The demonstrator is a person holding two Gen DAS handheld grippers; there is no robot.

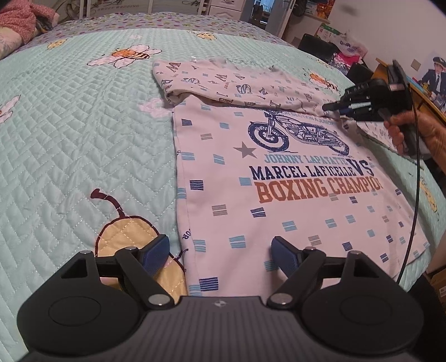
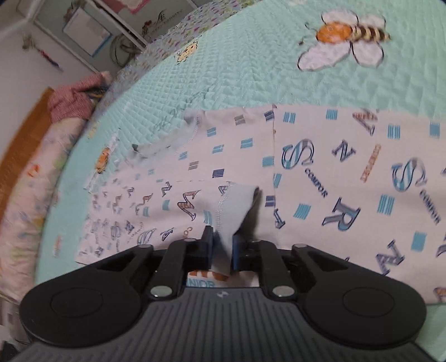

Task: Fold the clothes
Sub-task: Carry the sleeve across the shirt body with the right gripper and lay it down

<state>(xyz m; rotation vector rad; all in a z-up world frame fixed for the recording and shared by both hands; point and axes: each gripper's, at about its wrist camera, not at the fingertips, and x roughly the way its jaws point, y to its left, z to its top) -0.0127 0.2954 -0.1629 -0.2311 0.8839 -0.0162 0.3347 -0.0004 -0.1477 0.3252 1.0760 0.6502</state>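
Observation:
A white shirt with a motorcycle print and "BOXING CHAMPION" lettering lies flat on the bed. Its letter-patterned sleeve is folded across the top. My left gripper hovers over the shirt's near hem, open, with nothing between its blue pads. At the right, a hand holds my right gripper at the sleeve's end. In the right wrist view, the right gripper is shut on the sleeve's pale blue cuff, which rises slightly off the shirt.
The bed has a quilted mint cover with bee and flower appliqués. Pink bedding is bunched at the far left corner. A black cable hangs from the right gripper over the bed's right edge. Boxes and bags stand beyond.

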